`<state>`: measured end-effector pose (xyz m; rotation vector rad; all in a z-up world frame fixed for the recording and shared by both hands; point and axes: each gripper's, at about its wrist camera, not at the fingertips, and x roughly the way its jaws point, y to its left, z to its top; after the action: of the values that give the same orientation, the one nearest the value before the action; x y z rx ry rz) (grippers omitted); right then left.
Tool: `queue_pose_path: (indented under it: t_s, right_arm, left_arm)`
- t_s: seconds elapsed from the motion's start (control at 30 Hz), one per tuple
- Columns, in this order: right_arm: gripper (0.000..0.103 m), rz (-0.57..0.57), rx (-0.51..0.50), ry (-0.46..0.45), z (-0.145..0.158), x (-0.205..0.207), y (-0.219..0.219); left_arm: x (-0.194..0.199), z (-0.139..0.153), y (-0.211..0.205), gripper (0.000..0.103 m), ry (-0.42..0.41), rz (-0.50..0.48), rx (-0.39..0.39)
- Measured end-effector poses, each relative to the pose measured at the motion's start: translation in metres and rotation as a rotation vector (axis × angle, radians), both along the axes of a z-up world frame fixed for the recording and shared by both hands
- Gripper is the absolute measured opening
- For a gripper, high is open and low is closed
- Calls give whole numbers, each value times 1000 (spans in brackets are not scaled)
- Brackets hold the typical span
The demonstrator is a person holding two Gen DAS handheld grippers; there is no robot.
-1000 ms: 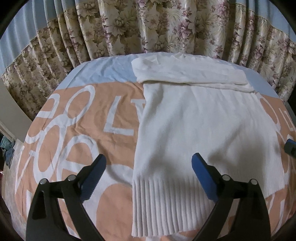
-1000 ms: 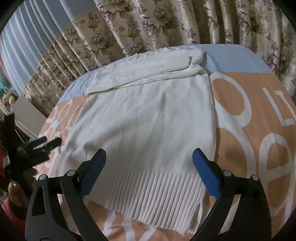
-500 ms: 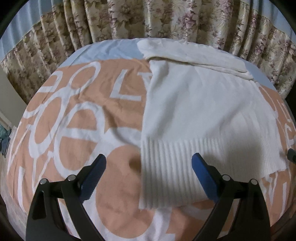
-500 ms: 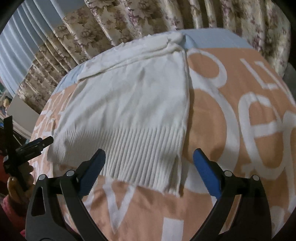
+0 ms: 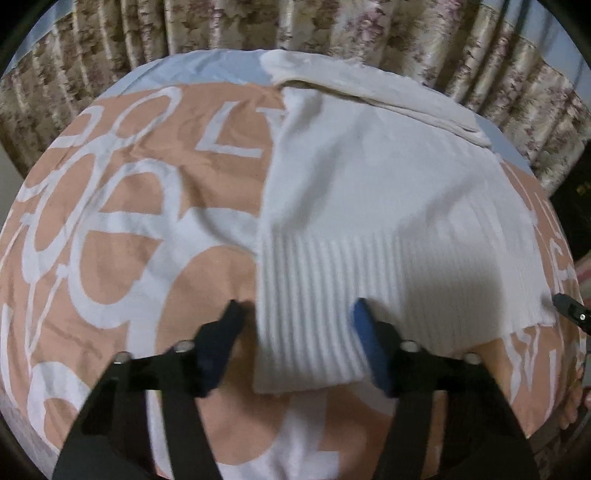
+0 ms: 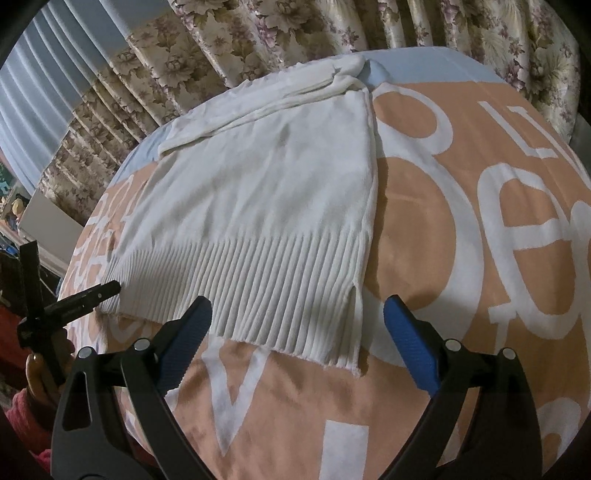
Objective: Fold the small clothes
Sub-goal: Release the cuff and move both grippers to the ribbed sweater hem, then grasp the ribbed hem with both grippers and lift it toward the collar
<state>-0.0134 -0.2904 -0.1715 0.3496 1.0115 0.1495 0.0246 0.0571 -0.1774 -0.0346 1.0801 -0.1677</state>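
Note:
A white knit sweater (image 5: 369, 192) lies flat on the peach and white bedspread (image 5: 122, 229), its sleeves folded across the far end. My left gripper (image 5: 297, 317) hangs low over the left corner of the ribbed hem (image 5: 310, 332). Its jaws are closing with that corner between them, and the pads do not press the cloth. My right gripper (image 6: 297, 310) stands open astride the hem's right corner (image 6: 332, 332), by the side slit. In the right wrist view one left finger (image 6: 92, 293) touches the hem's far corner.
Floral curtains (image 5: 369, 33) hang close behind the bed, with a pale blue sheet (image 5: 207, 66) along the far edge. A hand in a red sleeve (image 6: 26, 402) holds the left tool. Dark furniture (image 5: 576, 206) stands at the right.
Both grippers have come down and nearer to the ribbed hem. The left jaws have narrowed around the left hem corner; the right jaws stay wide.

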Motion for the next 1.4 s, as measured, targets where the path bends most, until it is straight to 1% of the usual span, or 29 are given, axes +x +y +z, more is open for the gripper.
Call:
queue_pose_path:
  t_s: [0.07,0.1,0.17,0.2,0.23,0.27,0.37,0.47,0.53,0.57,0.6,0.63,0.7,0.8,1.0,1.2,1.4]
  right_arm:
    - [94,2,10,10,-3,-1,1]
    - [93,4,11,13,-4,-1,1]
    - [91,7,18,18,-5,0,2]
    - [90,9,18,20,-5,0,2]
    - [89,10,18,21,-5,0,2]
    - [87,12,20,24,-6,1,2]
    - [85,4,17,43,-10,3,2]
    - [78,-2,23,50,-12,4,0]
    - [46,13,2,61,-13,6,1]
    - [38,14,-10,61,-13,6,1]
    - [22,14,-6,62,-14,6,-1]
    - [14,13,3,66,-15,7,-4]
    - [12,20,14,63,-16,8,-7]
    - [10,45,-3,58,-13,8,-2]
    - [10,74,-35,25,8,8,4]
    - [10,88,-28,9,14,16,3]
    - [10,74,4,-24,20,34,-4]
  left_arm:
    - [1,1,-4,45,-1,-18,-3]
    - [1,2,-4,42,0,-23,-10]
    - [3,4,-6,27,4,-33,-26]
    - [4,4,-6,25,3,-35,-28]
    - [4,6,-5,21,0,-34,-24]
    - [5,6,-5,19,-1,-34,-24]
    - [5,6,-4,17,0,-39,-30]
    - [6,6,-5,13,-8,-48,-16]
    - [8,8,-7,8,-19,-54,1]
    - [9,9,-7,8,-23,-56,3]
    - [10,9,-6,8,-26,-57,0]
    - [11,9,-5,8,-27,-56,-4]
    - [12,9,-3,7,-27,-57,-12]
    - [13,10,-1,7,-35,-69,-15]
    - [10,23,5,7,-52,-66,-34]
    - [19,36,2,7,-102,-86,-28]
    - [44,53,-6,7,-168,-106,-9]
